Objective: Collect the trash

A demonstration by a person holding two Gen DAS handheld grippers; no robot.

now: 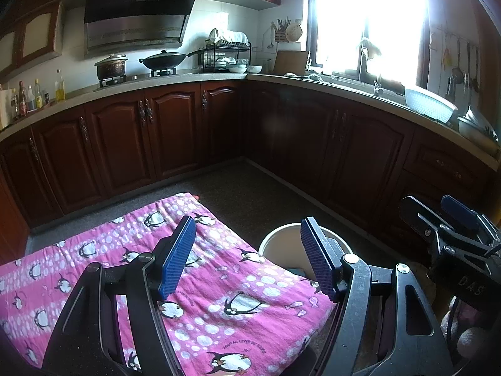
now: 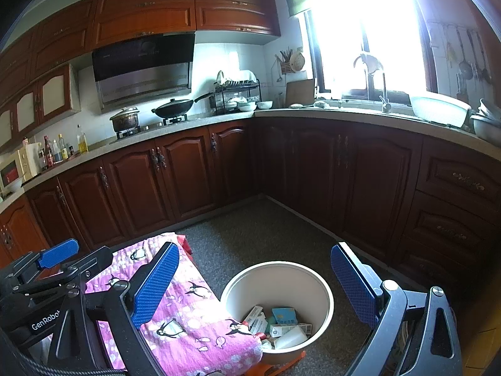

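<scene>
Trash bin (image 2: 277, 297) sits below the open right claw (image 2: 255, 285) — apart.

left gripper (image 1: 247, 258) jaws apart, empty | above pink cloth (image 1: 219, 282) | bin (image 1: 275, 238) beside

pink penguin-print cloth (image 2: 188, 322); cream bin (image 2: 277, 274); blue-padded black tongs (image 2: 255, 285); dark red-brown cabinets (image 2: 175, 172); speckled grey floor (image 2: 256, 235).

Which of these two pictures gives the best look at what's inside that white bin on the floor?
The right wrist view. It looks down into the white bin, showing the boxes and packets piled at its bottom. The left wrist view shows only part of the bin's rim and inner wall, with a finger across it.
</scene>
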